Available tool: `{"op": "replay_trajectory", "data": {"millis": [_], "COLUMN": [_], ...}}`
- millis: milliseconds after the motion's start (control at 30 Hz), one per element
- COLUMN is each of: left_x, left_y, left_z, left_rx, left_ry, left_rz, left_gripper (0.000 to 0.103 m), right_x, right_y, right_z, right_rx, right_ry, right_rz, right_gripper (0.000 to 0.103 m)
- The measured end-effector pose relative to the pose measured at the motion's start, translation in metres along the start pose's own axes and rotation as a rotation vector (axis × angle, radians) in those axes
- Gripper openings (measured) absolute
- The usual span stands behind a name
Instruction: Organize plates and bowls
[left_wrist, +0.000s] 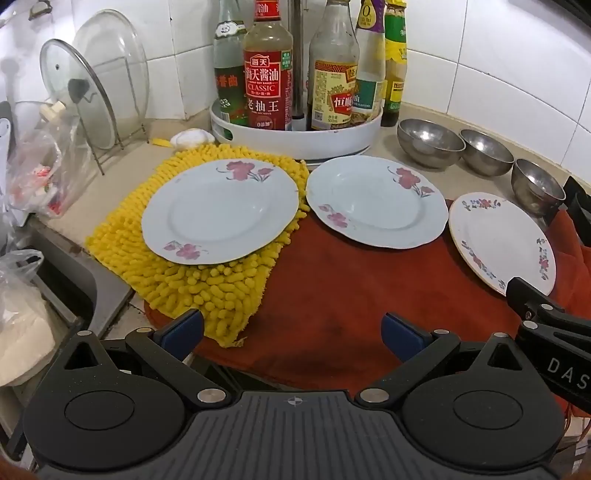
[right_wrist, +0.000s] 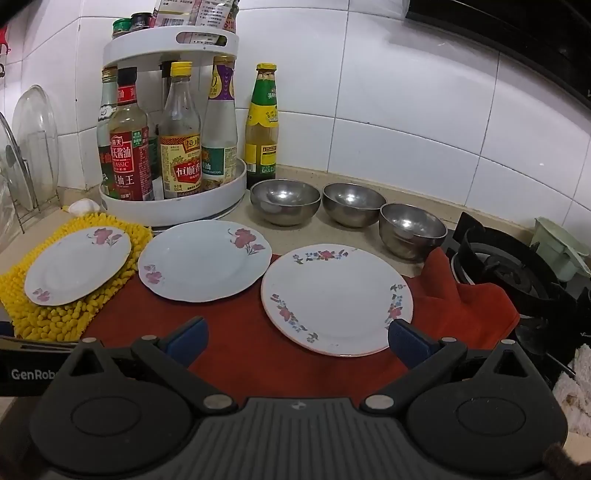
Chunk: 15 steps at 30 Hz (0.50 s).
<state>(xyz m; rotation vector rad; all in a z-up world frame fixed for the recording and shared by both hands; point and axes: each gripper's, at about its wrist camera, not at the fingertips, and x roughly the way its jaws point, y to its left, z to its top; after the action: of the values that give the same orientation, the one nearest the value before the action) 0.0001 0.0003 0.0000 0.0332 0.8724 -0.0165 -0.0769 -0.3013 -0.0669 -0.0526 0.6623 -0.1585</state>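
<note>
Three plates and three steel bowls are laid out on the counter, all separate, nothing stacked. Leftmost plate (left_wrist: 219, 211) sits on a fuzzy yellow mat (left_wrist: 207, 288), pink flowers on the rim. Middle plate (left_wrist: 376, 201) has the same pink flower pattern and rests mostly on the red cloth (left_wrist: 332, 295), its far edge close to the white turntable rack (left_wrist: 299, 140) full of sauce bottles (left_wrist: 267, 74). Right plate (right_wrist: 336, 299) is a different design, small multicolour flowers round the edge, also on the red cloth. Behind the plates the bowls run in a row on the bare counter: left bowl (right_wrist: 284, 201), middle bowl (right_wrist: 354, 208), right bowl (right_wrist: 412, 230), close together, and whether they touch I can't tell. Left gripper (left_wrist: 291, 332) hovers low over the near edge of the cloth with its blue-padded fingers spread wide, nothing between them. Right gripper (right_wrist: 297, 341) is the same deal, spread wide and holding nothing, with the near rim of the right plate sitting just ahead between the fingers; its right fingertip looks very near that rim, but contact isn't clear. Glass pot lids (left_wrist: 77, 96) stand in a wire rack on the left, and a gas burner (right_wrist: 506, 266) is off to the right past the cloth.
</note>
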Motion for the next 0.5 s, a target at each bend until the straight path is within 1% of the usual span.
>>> {"op": "replay_trajectory", "data": {"millis": [167, 333, 500], "left_x": [0.0008, -0.0007, -0.0033], "left_y": [-0.0030, -0.0065, -0.0006], "left_z": [0.0001, 0.0020, 0.0012], "left_rx": [0.005, 0.011, 0.001], "left_ry": [0.004, -0.008, -0.007], "left_rz": [0.011, 0.016, 0.013], "left_gripper": [0.103, 0.103, 0.103], "right_x": [0.0001, -0.0016, -0.0025], "right_y": [0.0009, 0.0029, 0.0028], "right_z": [-0.0004, -0.0008, 0.0006], "right_rx": [0.006, 0.014, 0.014], "right_ry": [0.007, 0.010, 0.008], "right_rz": [0.003, -0.001, -0.006], "right_gripper": [0.100, 0.100, 0.100]}}
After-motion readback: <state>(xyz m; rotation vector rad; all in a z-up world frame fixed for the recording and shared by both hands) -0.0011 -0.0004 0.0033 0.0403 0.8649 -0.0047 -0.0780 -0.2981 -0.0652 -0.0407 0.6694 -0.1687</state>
